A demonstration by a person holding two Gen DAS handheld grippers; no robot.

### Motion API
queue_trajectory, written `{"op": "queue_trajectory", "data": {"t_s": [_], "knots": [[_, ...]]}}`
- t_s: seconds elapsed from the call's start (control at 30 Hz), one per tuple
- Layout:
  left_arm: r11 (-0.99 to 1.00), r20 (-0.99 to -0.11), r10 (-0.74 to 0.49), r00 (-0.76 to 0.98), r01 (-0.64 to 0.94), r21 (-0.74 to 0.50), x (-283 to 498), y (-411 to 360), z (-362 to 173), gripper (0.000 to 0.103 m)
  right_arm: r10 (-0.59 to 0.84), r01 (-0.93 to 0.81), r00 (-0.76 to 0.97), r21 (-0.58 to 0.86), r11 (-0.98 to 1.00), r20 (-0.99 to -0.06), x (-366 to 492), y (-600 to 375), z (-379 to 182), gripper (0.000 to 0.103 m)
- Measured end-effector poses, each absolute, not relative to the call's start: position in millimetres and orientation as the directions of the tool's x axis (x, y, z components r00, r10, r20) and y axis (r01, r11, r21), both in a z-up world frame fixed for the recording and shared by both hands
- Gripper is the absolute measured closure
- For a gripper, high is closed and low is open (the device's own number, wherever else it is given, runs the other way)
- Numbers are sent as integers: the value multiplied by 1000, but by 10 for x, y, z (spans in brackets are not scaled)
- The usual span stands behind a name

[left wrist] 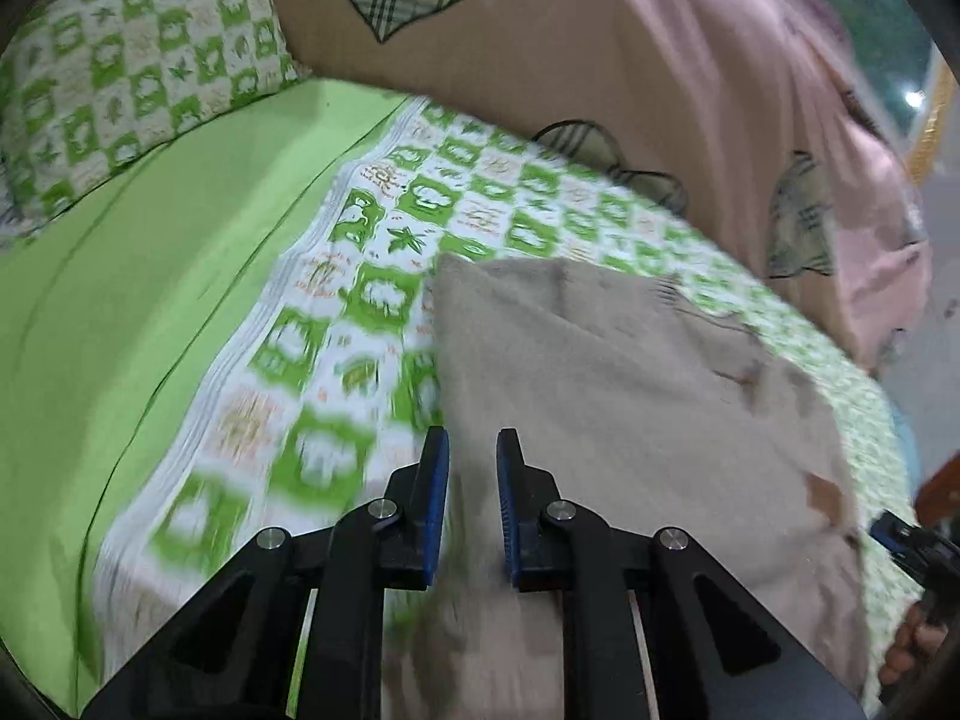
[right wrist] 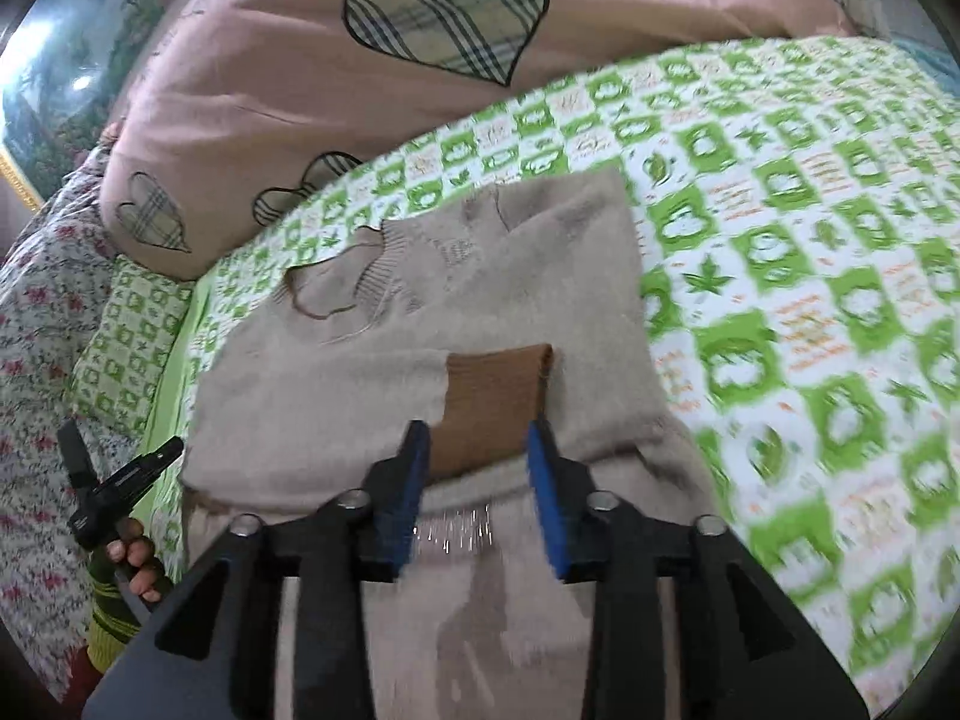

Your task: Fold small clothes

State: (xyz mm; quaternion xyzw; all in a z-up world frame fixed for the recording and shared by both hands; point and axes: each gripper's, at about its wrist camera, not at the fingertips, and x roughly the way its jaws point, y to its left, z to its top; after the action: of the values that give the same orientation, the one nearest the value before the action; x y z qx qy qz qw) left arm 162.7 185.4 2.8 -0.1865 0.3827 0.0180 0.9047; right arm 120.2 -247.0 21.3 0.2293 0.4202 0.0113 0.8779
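Note:
A small beige knit sweater [right wrist: 480, 300] lies on the green-and-white patterned bedsheet [right wrist: 810, 240], its sleeves folded across the body; one brown ribbed cuff [right wrist: 498, 402] lies on top. My right gripper [right wrist: 477, 438] is open, its blue pads either side of the cuff near the hem. The sweater also shows in the left wrist view [left wrist: 630, 408]. My left gripper [left wrist: 473, 450] is open and empty over the sweater's left edge. The left gripper shows at the left in the right wrist view [right wrist: 120, 468].
A pink quilt with plaid hearts [right wrist: 360, 60] lies bunched along the far side of the bed. A green-checked pillow [left wrist: 138, 96] lies on plain green sheet [left wrist: 150, 300]. A floral cloth [right wrist: 36, 360] lies at the left edge.

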Motion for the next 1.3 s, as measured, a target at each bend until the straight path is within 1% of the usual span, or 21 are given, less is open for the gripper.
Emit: {"op": "queue_trajectory", "data": {"t_s": [0.1, 0.23, 0.3, 0.37, 0.43, 0.5, 0.57, 0.67, 0.8, 0.83, 0.9, 0.97, 1.03, 1.1, 1.2, 1.3], "knots": [[929, -695, -138, 706, -152, -338, 1118, 1798, 87, 84, 242, 136, 632, 413, 901, -736, 901, -2415, 245, 63], [919, -716, -157, 680, -164, -358, 487, 1747, 25, 83, 270, 116, 617, 425, 898, -739, 589, -2330, 205, 63], [915, -728, -168, 665, -170, -366, 243, 1725, -12, 80, 276, 119, 613, 431, 894, -740, 410, -2312, 179, 63], [911, -740, -189, 645, -166, -377, 1, 1698, -66, 73, 282, 122, 611, 440, 889, -740, 256, -2295, 165, 63], [910, -753, -196, 628, -169, -378, -200, 1678, -121, 68, 289, 122, 613, 450, 885, -735, 106, -2281, 164, 62], [907, -769, -209, 605, -175, -384, -383, 1657, -199, 66, 295, 122, 615, 458, 881, -731, -40, -2283, 161, 62], [900, -787, -225, 574, -186, -393, -544, 1646, -304, 58, 290, 125, 616, 454, 882, -733, -154, -2291, 160, 62], [890, -797, -249, 551, -195, -413, -747, 1615, -441, 58, 303, 131, 617, 475, 870, -726, -392, -2379, 130, 60], [868, -769, -312, 558, -162, -469, -969, 1552, -499, 57, 368, 133, 608, 547, 827, -703, -702, -2572, 19, 60], [861, -759, -336, 558, -145, -488, -1009, 1536, -507, 59, 377, 136, 603, 556, 820, -703, -779, -2619, -9, 60], [846, -738, -383, 555, -110, -522, -1082, 1486, -537, 59, 395, 143, 585, 570, 809, -708, -946, -2693, -71, 60], [840, -725, -414, 551, -76, -537, -1129, 1436, -560, 63, 412, 139, 567, 576, 805, -713, -1085, -2716, -120, 60], [828, -714, -452, 536, -46, -558, -1166, 1398, -592, 63, 434, 126, 536, 577, 807, -724, -1214, -2693, -181, 60], [817, -707, -479, 520, -31, -576, -1187, 1395, -627, 63, 471, 90, 514, 591, 802, -717, -1308, -2617, -219, 60], [814, -709, -499, 498, -13, -581, -1200, 1391, -642, 63, 509, 56, 490, 609, 792, -707, -1334, -2454, -260, 60], [815, -717, -511, 473, 1, -580, -1165, 1392, -643, 62, 518, 54, 471, 609, 791, -714, -1275, -2309, -315, 59]]}}
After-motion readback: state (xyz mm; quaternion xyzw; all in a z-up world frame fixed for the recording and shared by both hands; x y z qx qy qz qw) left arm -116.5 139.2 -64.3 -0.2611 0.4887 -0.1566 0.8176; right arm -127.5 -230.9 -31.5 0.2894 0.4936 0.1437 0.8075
